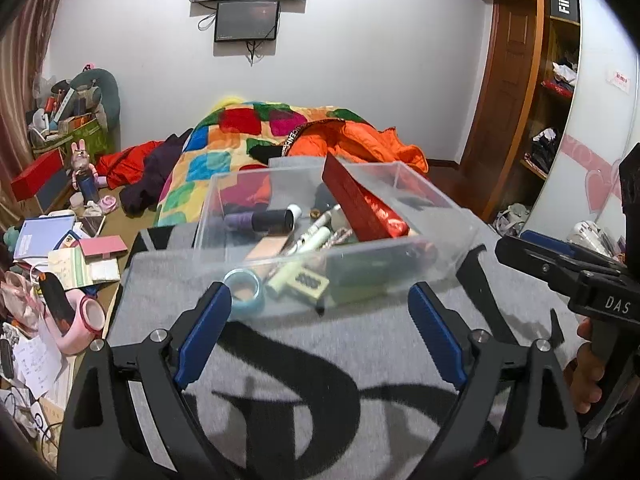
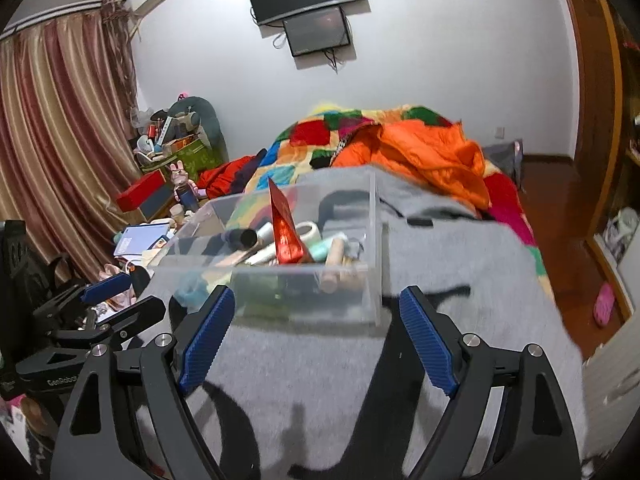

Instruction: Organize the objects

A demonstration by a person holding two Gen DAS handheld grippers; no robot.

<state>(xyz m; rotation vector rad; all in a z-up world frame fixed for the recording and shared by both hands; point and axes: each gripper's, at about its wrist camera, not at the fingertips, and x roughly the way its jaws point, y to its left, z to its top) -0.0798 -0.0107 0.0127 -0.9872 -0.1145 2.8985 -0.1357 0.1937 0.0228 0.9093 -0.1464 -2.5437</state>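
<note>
Blue-padded left gripper [image 1: 320, 300] fingers spread wide, empty, just short of the clear bin [image 1: 460, 216] on the grey blanket [image 1: 320, 360]. Right gripper [image 2: 316, 308] equally wide, empty; nudging the bin could topple its leaning red packet [image 2: 286, 232].

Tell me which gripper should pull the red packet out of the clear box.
Left, probably. The left gripper is open and centred on the clear box, with the red packet straight ahead. The right gripper is also open, but the packet sits left of its centre.
</note>
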